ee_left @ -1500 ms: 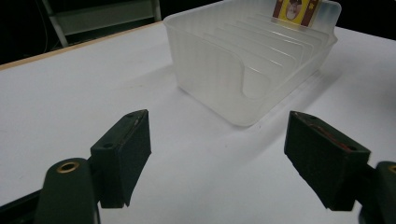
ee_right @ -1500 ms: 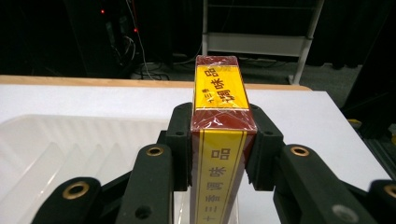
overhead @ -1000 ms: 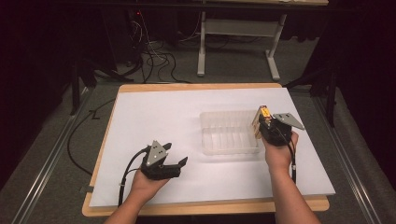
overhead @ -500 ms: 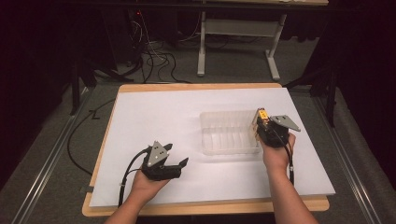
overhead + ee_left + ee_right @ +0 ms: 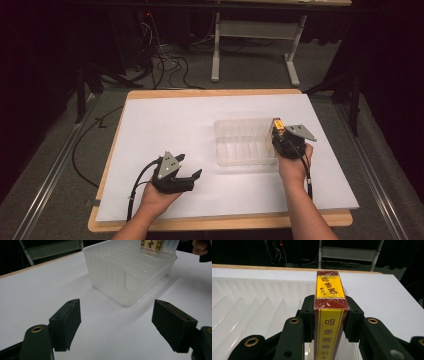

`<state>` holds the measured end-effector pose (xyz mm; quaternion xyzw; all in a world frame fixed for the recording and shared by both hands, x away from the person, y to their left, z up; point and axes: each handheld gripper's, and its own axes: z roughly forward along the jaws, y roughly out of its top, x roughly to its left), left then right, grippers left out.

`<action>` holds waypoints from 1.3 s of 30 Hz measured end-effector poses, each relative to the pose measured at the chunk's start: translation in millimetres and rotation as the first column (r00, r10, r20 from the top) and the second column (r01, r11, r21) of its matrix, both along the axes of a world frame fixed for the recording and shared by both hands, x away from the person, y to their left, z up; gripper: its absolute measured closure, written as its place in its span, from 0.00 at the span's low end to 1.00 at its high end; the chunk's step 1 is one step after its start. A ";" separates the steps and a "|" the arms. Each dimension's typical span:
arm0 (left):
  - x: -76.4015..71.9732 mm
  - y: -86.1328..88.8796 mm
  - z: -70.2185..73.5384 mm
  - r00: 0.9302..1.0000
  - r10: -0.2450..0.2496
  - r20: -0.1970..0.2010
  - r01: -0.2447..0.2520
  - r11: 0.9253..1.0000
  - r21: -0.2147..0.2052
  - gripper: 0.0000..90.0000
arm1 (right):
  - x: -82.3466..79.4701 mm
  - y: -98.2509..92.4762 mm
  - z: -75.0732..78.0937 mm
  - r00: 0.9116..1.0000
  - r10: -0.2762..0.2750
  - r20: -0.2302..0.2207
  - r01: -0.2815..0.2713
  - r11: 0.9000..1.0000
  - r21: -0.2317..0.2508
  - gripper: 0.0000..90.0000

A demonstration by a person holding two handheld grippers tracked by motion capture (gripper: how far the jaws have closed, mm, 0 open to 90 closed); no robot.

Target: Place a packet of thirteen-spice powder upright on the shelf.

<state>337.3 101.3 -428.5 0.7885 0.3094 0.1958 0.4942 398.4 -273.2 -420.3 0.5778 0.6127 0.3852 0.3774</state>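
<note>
Red-and-yellow box [image 5: 329, 312] barely moved since last frame, still clamped in right gripper [image 5: 286, 141], at the near-right end of the clear slotted bin [image 5: 244, 142]. Slots left of it empty. Left gripper [image 5: 186, 170] unchanged: jaws wide, off the bin's other side.

Both forearms bare, no sleeves in view. Left hand-held gripper [image 5: 189, 168]: black body, grey three-cornered plate with small holes, black cable trailing back. Right hand-held gripper [image 5: 278, 131]: same black build, grey plate, black cable. Jaws black, ribbed pads [image 5: 72, 317], brass-ringed screw holes.
</note>
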 end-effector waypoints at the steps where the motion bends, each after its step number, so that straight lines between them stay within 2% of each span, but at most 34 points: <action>1: 0.0 -0.1 0.0 1.000 0.000 0.000 0.000 1.000 0.000 0.27 | 0.0 0.1 0.1 1.000 0.003 0.000 -0.003 1.000 -0.001 0.74; 9: -0.3 -0.9 -0.1 1.000 -0.005 0.000 0.005 1.000 0.001 0.27 | -4.2 -0.1 9.0 0.999 0.027 0.026 -0.027 1.000 -0.003 0.60; 15: 0.3 -1.2 -0.7 1.000 -0.005 -0.001 0.005 1.000 0.002 0.27 | -14.1 -3.3 21.6 0.994 0.095 0.047 -0.096 0.995 0.020 0.48; 21: 0.7 -1.1 -0.8 1.000 -0.002 -0.002 0.002 1.000 0.005 0.27 | -29.2 -7.8 30.7 0.979 0.198 0.040 -0.200 0.977 0.071 0.32; 25: 1.5 -0.9 -0.9 1.000 0.001 -0.008 -0.001 1.000 0.005 0.27 | -44.4 -10.0 32.0 0.966 0.254 0.042 -0.256 0.964 0.068 0.24; 28: 2.0 -1.3 -1.4 1.000 0.001 -0.013 -0.001 1.000 0.005 0.26 | -59.0 -12.3 30.6 0.959 0.280 0.043 -0.282 0.958 0.052 0.21; 31: 1.5 -1.6 -1.6 1.000 -0.002 -0.016 0.002 1.000 0.005 0.26 | -76.0 -16.0 26.1 0.957 0.286 0.045 -0.288 0.956 0.050 0.17; 36: -0.3 -3.4 -2.0 1.000 -0.013 -0.025 0.013 1.000 -0.002 0.26 | -104.5 -24.5 7.2 0.952 0.305 0.035 -0.306 0.952 0.013 0.16; 39: -0.2 -6.2 -3.5 0.999 -0.014 -0.033 0.014 1.000 -0.001 0.26 | -110.6 -27.4 -4.4 0.949 0.315 0.003 -0.315 0.949 0.000 0.16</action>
